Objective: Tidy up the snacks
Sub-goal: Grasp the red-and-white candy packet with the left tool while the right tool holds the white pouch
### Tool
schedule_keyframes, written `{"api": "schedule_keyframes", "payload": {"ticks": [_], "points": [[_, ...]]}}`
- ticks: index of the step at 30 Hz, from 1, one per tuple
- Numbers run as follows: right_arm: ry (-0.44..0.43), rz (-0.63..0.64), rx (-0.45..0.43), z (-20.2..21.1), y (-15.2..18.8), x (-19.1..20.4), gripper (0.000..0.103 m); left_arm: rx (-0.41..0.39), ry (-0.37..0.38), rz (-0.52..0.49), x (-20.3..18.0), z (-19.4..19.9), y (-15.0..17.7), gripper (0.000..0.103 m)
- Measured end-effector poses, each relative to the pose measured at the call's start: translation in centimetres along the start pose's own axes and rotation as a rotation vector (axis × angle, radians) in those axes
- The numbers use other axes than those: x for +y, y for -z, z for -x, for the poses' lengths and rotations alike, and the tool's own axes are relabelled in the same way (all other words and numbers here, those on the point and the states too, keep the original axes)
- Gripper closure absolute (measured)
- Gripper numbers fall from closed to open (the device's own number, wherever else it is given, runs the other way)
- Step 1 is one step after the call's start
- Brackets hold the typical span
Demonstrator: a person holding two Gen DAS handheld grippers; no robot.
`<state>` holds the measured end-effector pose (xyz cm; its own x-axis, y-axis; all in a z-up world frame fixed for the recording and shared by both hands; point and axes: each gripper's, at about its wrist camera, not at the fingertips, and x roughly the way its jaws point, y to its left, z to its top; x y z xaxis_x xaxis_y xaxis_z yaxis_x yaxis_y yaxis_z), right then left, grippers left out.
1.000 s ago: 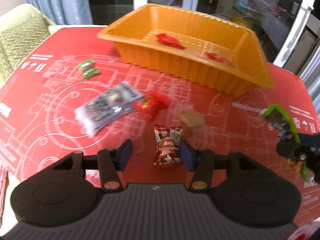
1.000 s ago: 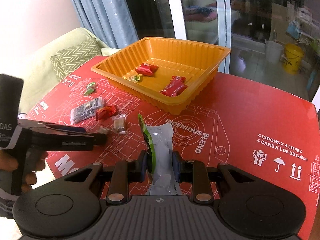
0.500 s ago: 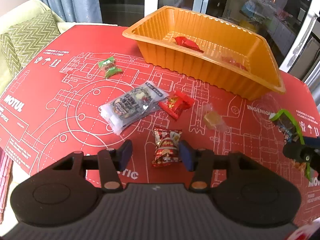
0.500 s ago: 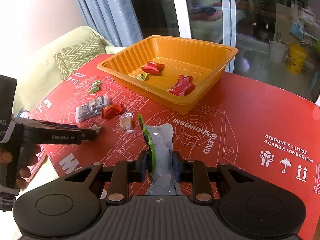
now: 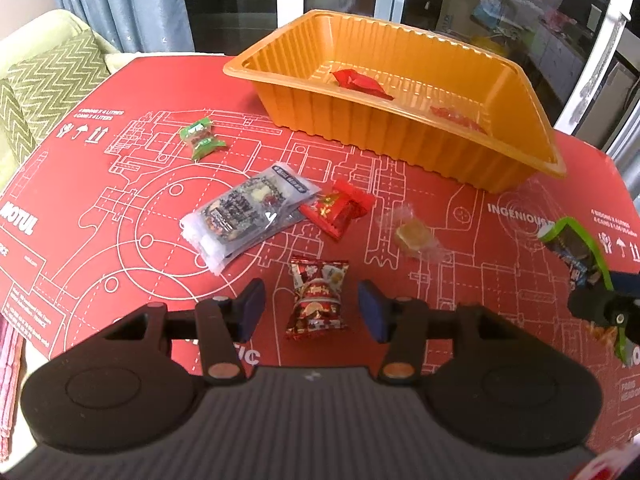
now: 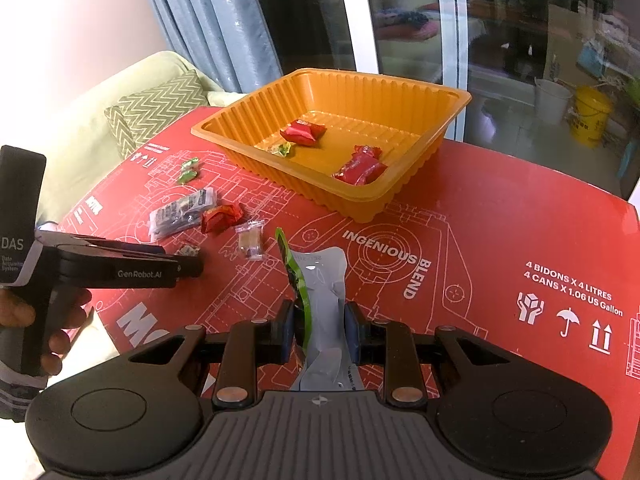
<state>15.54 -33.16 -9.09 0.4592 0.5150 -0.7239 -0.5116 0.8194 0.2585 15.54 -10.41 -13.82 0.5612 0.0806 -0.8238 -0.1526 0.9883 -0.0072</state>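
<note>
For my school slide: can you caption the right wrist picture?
Right gripper holds a silver snack pouch before an orange tray.

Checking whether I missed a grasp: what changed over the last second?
Nothing visibly changed. The right gripper stays shut on the green-edged pouch. The left gripper stays open, with the red-and-gold candy lying ungripped between its fingers. The silver packet and orange tray lie as before.

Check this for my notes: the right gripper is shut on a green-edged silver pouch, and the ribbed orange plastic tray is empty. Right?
Not quite. The right gripper is shut on the green-edged silver pouch, but the ribbed orange plastic tray isn't empty: the right wrist view shows red-wrapped snacks lying inside.
</note>
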Motion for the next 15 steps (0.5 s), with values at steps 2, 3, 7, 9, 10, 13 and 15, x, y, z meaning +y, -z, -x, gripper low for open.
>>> {"api": "schedule_keyframes", "payload": {"ticks": [2, 3, 7, 9, 10, 13, 15], "points": [[-0.001, 0.001, 0.001, 0.01, 0.04, 0.02, 0.076, -0.002, -0.002, -0.006, -0.05, -0.04, 0.00, 0.059], [0.000, 0.002, 0.001, 0.01, 0.07, 0.05, 0.076, -0.003, -0.003, -0.008, -0.04, -0.04, -0.02, 0.064], [-0.004, 0.002, 0.001, 0.02, 0.17, 0.13, 0.076, -0.006, 0.001, -0.016, 0.01, 0.05, -0.06, 0.081], [-0.007, 0.005, 0.001, 0.01, 0.24, 0.23, 0.076, -0.007, 0.001, -0.020, 0.03, 0.11, -0.04, 0.081], [-0.008, 0.006, 0.001, 0.01, 0.25, 0.28, 0.076, -0.007, 0.002, -0.021, 0.04, 0.13, 0.00, 0.081], [-0.013, 0.010, 0.001, -0.03, 0.23, 0.39, 0.076, -0.012, -0.001, -0.027, 0.01, 0.35, 0.13, 0.082], [-0.016, 0.011, 0.000, 0.02, 0.15, 0.48, 0.076, -0.018, -0.001, -0.029, 0.01, 0.65, 0.20, 0.084]]}}
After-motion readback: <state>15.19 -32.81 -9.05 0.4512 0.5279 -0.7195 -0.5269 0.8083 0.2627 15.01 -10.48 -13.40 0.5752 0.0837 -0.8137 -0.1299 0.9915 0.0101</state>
